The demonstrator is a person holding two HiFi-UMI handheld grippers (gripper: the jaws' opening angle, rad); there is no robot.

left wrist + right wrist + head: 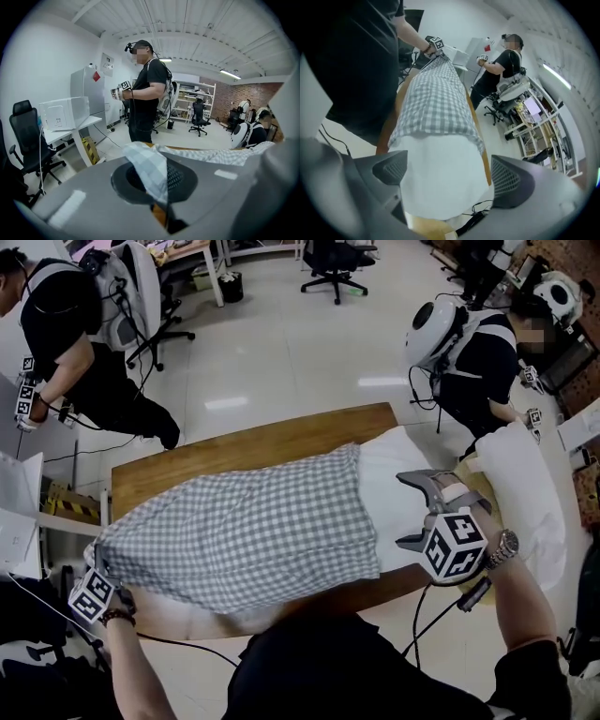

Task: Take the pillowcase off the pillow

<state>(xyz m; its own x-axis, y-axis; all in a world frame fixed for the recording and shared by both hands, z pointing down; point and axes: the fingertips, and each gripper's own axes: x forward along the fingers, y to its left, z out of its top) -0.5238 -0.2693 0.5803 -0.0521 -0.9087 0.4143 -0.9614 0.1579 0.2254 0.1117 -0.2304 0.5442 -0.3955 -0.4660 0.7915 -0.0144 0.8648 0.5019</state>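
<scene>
Left gripper [97, 557] first, at the near left corner of the table: my jaws are pressed together and pinching a corner of the checked pillowcase [244, 531]. In the left gripper view [159, 197] a fold of that grey-and-white cloth [146, 164] rises straight out from between the closed jaws.

Over on my other side, the right gripper [412, 512] has its jaws spread wide and nothing is clamped in them. It points down at the bare end of the pillow [394, 488]. In the right gripper view [447, 177] the white pillow [440, 178] fills the gap between the two pads, and the pads [391, 168] stand clear of it on either side.

The pillowcase covers most of the pillow, from my left gripper across to just past the middle. The white end sticks out of its open mouth on the right. All of it lies lengthwise on the wooden table [244, 446].

Just past the table's right end lies a second white pillow [520, 488], and a person in black [478, 362] bends over it. At far left another person in black [75, 343] stands holding marker-cube grippers. Behind them, a black office chair [337, 259] sits on the pale shiny floor [291, 352]. The left gripper view adds a white box [63, 112] on a side desk.
</scene>
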